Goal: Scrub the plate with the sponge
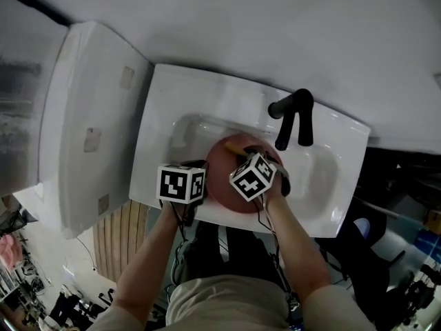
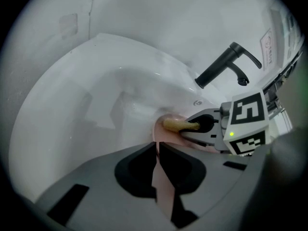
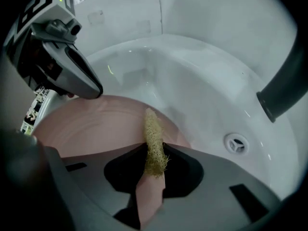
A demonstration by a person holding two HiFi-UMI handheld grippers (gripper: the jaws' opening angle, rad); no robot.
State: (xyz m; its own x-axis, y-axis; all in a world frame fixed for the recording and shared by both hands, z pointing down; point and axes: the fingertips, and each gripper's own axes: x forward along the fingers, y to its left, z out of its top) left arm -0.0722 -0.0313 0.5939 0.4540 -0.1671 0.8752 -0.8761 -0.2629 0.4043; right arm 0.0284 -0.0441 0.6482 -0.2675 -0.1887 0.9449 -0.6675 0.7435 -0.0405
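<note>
Left gripper (image 2: 157,150) clamped on plate (image 3: 86,129) rim; right gripper (image 3: 155,152) pinching sponge (image 3: 151,126), apparently touching plate face.

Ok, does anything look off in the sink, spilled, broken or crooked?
Nothing stands out. The pink plate sits in the white sink, left gripper clamped on its rim, right gripper holding the sponge; no spills visible.

We had the plate (image 1: 222,178) in the sink (image 1: 324,198), its left rim between the jaws of the left gripper (image 2: 157,146). The sponge (image 3: 154,136), in the right gripper (image 3: 155,153), sat over its far side. The faucet (image 1: 293,116) stood behind, the drain (image 3: 237,143) to the plate's right.
</note>
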